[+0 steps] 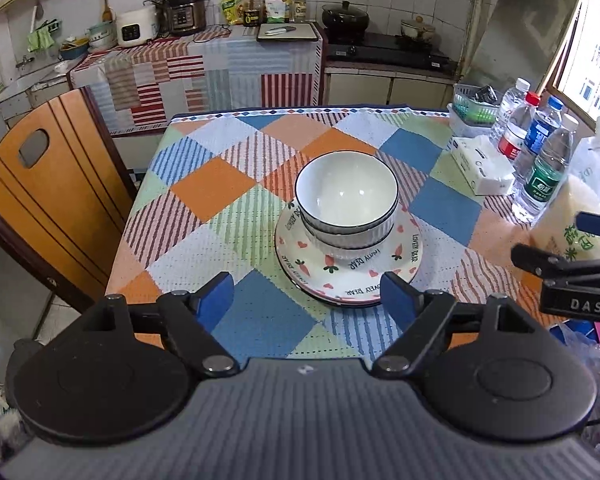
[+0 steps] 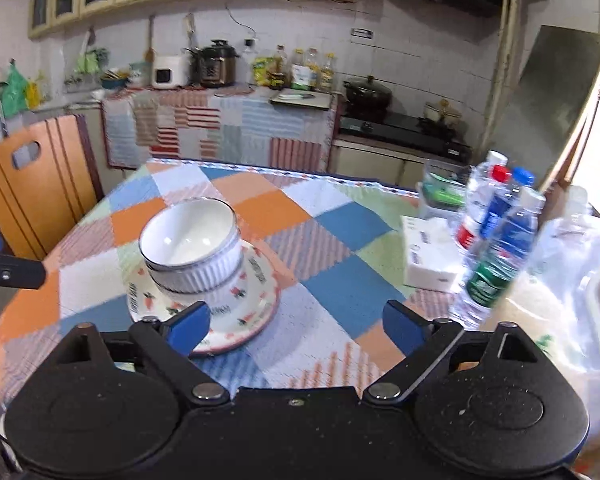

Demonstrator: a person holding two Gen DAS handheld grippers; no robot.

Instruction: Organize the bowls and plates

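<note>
Two white ribbed bowls with dark rims are nested and stand on a stack of carrot-and-heart patterned plates in the middle of the checked tablecloth. My left gripper hovers in front of the stack, open, with nothing between its blue pads. My right gripper is also open and empty, in front of and to the right of the bowls and plates. The right gripper's fingers show at the right edge of the left wrist view.
Several water bottles, a tissue pack and a small basket stand along the table's right side, with a plastic bag nearer me. An orange wooden chair stands at the left. The kitchen counter lies beyond.
</note>
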